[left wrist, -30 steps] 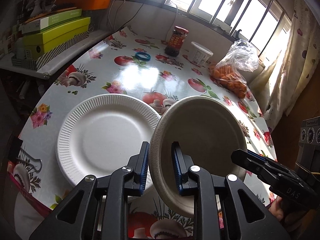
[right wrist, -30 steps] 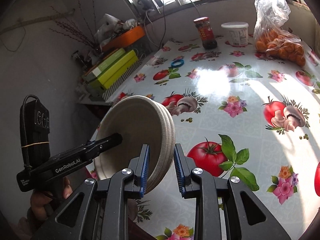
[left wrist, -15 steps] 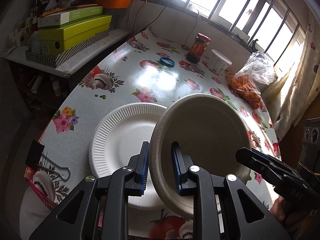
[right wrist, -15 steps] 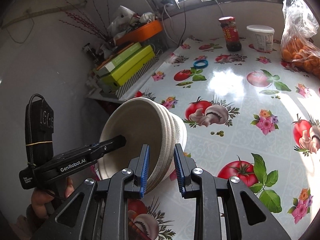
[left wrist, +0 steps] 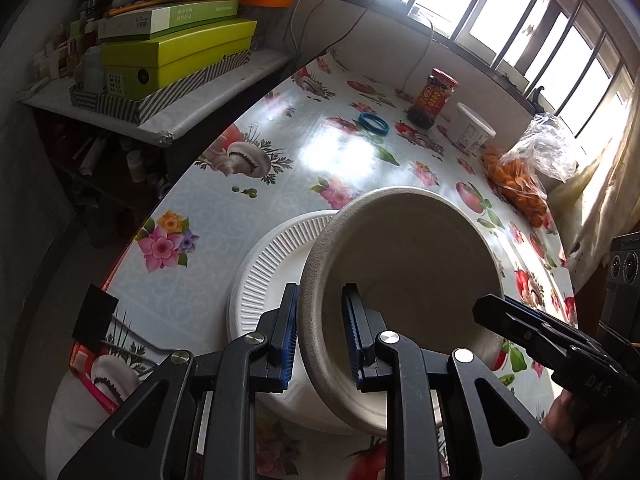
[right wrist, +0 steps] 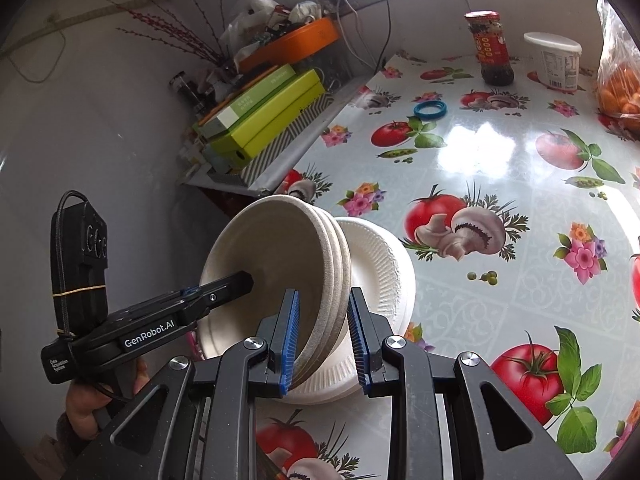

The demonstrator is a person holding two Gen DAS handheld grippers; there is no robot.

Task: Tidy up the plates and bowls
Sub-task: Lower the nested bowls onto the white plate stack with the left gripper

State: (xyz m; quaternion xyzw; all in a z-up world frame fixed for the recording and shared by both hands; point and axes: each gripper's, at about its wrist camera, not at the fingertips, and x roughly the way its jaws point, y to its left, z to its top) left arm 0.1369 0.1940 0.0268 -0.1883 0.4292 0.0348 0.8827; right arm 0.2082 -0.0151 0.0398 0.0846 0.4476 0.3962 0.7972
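Two hand-held grippers carry a nested stack of beige pulp bowls (left wrist: 404,264) tilted above a white ribbed plate (left wrist: 264,264) that lies near the front edge of the table (left wrist: 224,232), by its left front corner. The left gripper (left wrist: 320,336) has its blue pads closed over the stack's rim, one finger inside and one outside; the right gripper (right wrist: 323,332) straddles the opposite rim with its fingers on either side, but whether it is actually pinching or merely bracketing the edge cannot be told from the right wrist view, where at least 3 layered rims show on the bowls (right wrist: 304,264) over the plate (right wrist: 380,264). The bowls look light, stiff enough to hold by the wall yet easily dented, with a matte, grippy surface; the rim is likely the sound place to hold, and too hard a squeeze could crease it. The plate looks like thin foam, light and prone to slide on the glossy cloth. Readable writing: "GenRobot.AI" and "Data Acquisition System" on the left gripper (right wrist: 148,332) seen from the right wrist, "DAS" on the right gripper (left wrist: 560,352). The label on the red-lidded jar (right wrist: 491,48) is too small to read.
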